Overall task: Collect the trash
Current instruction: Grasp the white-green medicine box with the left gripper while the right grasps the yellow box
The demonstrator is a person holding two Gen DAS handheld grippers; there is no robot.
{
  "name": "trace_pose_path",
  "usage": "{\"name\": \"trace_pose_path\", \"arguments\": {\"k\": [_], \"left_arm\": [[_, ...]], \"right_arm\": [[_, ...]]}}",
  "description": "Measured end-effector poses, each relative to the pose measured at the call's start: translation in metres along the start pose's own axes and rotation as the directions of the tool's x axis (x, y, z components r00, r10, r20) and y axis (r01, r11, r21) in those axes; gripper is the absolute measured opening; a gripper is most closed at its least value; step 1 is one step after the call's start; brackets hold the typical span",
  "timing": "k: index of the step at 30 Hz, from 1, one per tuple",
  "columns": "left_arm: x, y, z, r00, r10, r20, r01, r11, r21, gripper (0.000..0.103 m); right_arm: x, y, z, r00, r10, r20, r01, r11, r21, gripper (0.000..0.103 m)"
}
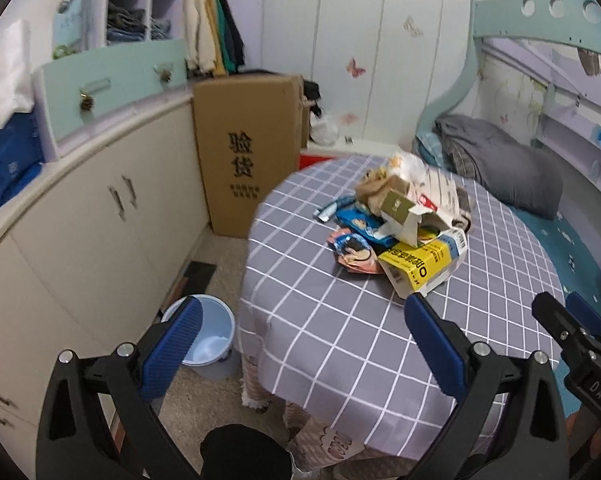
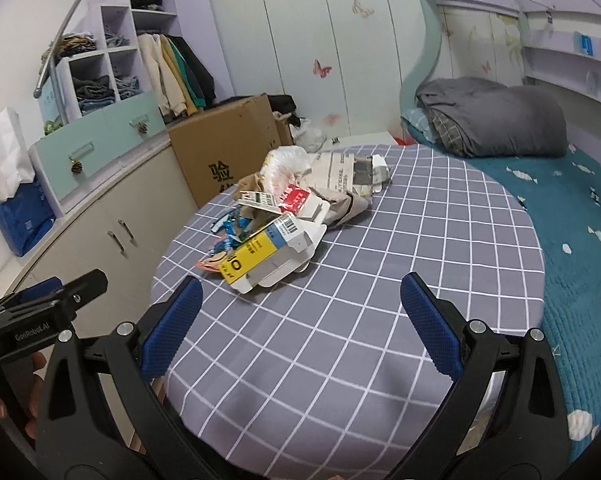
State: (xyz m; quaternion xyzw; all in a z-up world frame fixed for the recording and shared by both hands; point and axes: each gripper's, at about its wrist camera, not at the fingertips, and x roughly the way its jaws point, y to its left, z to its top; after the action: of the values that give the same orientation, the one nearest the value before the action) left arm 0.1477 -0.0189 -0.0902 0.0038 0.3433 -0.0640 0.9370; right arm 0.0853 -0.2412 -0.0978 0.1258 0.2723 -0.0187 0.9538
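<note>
One heap of trash (image 1: 404,224) sits on the round table (image 1: 340,344), toward its far side, on the grey checked cloth. At the front of it is a yellow-and-white carton (image 1: 420,264), torn open and lying on its side. Behind that, a cream box with an olive panel (image 1: 400,216), blue wrappers (image 1: 356,220), a pink printed packet (image 1: 352,254), and a clear bag (image 2: 284,160) on top at the back. How many pieces are in there, hard to say; they overlap and the lower ones are buried. Print on the carton is too small to read beyond a large "O".

Left gripper (image 1: 300,344) now: blue pads spread wide, nothing between them, held above the near left edge of the table and well short of the heap. Its left pad (image 1: 176,344) covers part of a pale blue bucket (image 1: 212,344) standing on the floor just beside the table, so only some of the rim and inside show.

Right gripper (image 2: 300,320): also wide apart and empty, hovering over bare cloth at the near side, the carton just beyond its left pad. The two tools sit side by side, each seen at the edge of the other's view, cut off by the frame.

A tall cardboard box (image 1: 244,152) stands on the floor behind the table, against the cabinets (image 1: 100,216). The bed (image 2: 580,240) runs along the right, with a grey pillow (image 2: 512,120) at its far end.
</note>
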Motion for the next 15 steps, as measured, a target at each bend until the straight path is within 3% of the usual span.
{"name": "trace_pose_path", "arguments": {"k": [10, 15], "left_arm": [[0.056, -0.06, 0.037, 0.999, -0.03, -0.016, 0.032, 0.988, 0.152, 0.098], [0.088, -0.087, 0.052, 0.998, -0.044, -0.049, 0.052, 0.98, 0.194, 0.081]], "right_arm": [[0.038, -0.032, 0.024, 0.996, -0.094, -0.009, 0.094, 0.993, 0.066, 0.097], [0.055, -0.048, 0.034, 0.993, -0.113, -0.011, 0.114, 0.99, 0.086, 0.097]]}}
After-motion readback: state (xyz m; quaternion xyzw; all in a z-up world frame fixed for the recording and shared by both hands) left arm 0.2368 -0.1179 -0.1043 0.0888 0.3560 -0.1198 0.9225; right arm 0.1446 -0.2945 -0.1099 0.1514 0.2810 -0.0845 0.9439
